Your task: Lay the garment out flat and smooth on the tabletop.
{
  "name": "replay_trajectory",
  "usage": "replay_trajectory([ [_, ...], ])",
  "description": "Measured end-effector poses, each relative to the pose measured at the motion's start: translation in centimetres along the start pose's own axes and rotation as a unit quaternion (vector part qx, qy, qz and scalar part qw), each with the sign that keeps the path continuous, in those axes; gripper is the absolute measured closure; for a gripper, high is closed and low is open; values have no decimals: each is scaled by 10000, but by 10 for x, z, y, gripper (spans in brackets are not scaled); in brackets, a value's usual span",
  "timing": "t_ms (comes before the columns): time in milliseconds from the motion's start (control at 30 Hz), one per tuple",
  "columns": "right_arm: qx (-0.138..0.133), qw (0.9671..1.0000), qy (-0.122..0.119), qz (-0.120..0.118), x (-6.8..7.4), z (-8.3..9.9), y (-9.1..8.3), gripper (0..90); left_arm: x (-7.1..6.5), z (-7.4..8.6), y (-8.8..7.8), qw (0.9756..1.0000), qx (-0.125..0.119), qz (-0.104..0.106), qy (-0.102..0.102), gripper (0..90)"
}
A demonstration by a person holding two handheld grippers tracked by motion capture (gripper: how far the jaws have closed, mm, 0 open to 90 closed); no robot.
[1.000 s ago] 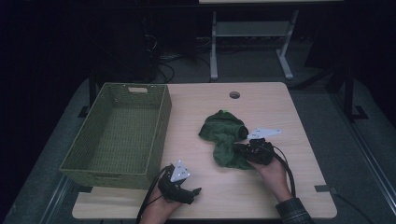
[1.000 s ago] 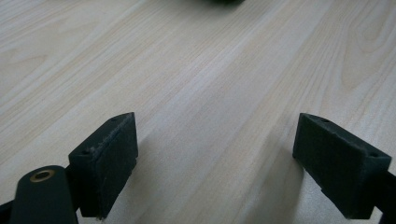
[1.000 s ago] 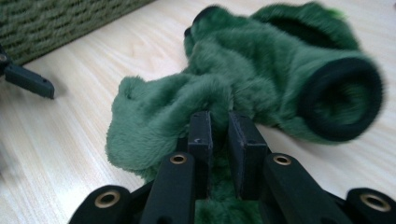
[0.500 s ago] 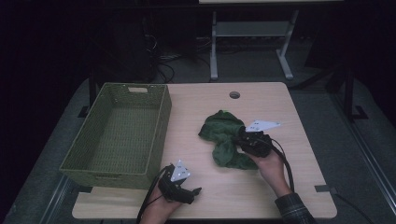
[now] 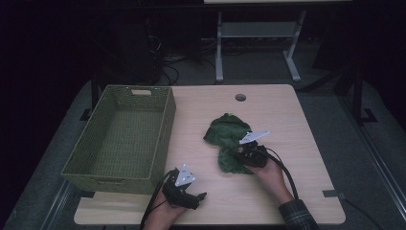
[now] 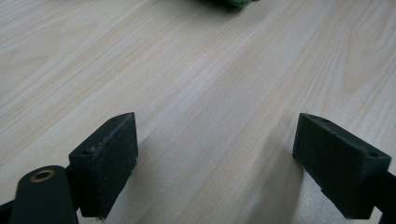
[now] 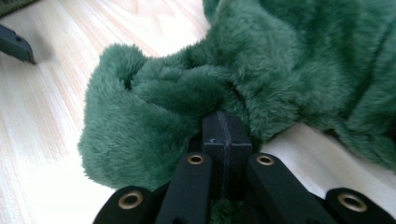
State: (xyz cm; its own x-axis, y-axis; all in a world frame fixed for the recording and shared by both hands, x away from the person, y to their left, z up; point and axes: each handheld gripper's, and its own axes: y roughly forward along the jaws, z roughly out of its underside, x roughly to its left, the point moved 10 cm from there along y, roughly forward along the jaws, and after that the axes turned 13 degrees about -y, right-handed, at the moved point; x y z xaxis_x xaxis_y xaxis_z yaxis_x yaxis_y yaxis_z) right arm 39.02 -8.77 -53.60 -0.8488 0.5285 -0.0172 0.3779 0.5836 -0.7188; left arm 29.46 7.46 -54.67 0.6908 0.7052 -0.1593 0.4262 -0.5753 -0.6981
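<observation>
A green plush cloth (image 5: 225, 136) lies crumpled right of the table's middle. My right gripper (image 5: 241, 155) is at its near lobe, and in the right gripper view the jaws (image 7: 224, 130) are shut together with a fold of the cloth's fur (image 7: 154, 116) pinched at their tips. My left gripper (image 5: 202, 196) rests near the front edge, left of the cloth. Its jaws stand open (image 6: 215, 149) over bare wood, with nothing between them.
A green woven basket (image 5: 168, 120) stands on the left half of the wooden table (image 5: 287, 120). A round cable hole (image 5: 240, 97) sits near the far edge. A tip of the left gripper (image 7: 14, 44) lies beyond the cloth in the right gripper view.
My right gripper has moved a little to the left and lower, onto the cloth's near lobe. The left gripper has not moved.
</observation>
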Motion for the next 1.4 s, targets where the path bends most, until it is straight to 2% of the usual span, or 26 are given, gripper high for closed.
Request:
replay_trajectory([
  [133,-2,9999,-124,105,0,-1,-1,890,0,0,0,10000,-5,0,-4,135],
  [200,-182,9997,-57,158,-1,-5,-10,836,0,0,0,10000,-3,0,-3,135],
  [367,-488,9985,19,266,-8,-8,-34,776,0,0,0,10000,-1,2,1,134],
  [567,-554,9978,15,368,-11,-2,-50,718,0,0,0,10000,3,4,3,134],
  [867,-553,9973,1,481,-15,19,-76,642,1,-1,0,10000,-2,0,14,133],
  [1033,-636,9966,-21,521,-15,30,-87,632,1,-1,1,10000,3,7,13,134],
  [1167,-604,9966,-1,559,-16,40,-96,621,1,-1,0,10000,5,52,47,141],
  [1233,-689,9960,40,562,-15,45,-103,621,1,-1,1,10000,5,52,45,141],
  [1400,-661,9959,131,598,-14,63,-113,620,1,-1,0,10000,9,47,53,141],
])
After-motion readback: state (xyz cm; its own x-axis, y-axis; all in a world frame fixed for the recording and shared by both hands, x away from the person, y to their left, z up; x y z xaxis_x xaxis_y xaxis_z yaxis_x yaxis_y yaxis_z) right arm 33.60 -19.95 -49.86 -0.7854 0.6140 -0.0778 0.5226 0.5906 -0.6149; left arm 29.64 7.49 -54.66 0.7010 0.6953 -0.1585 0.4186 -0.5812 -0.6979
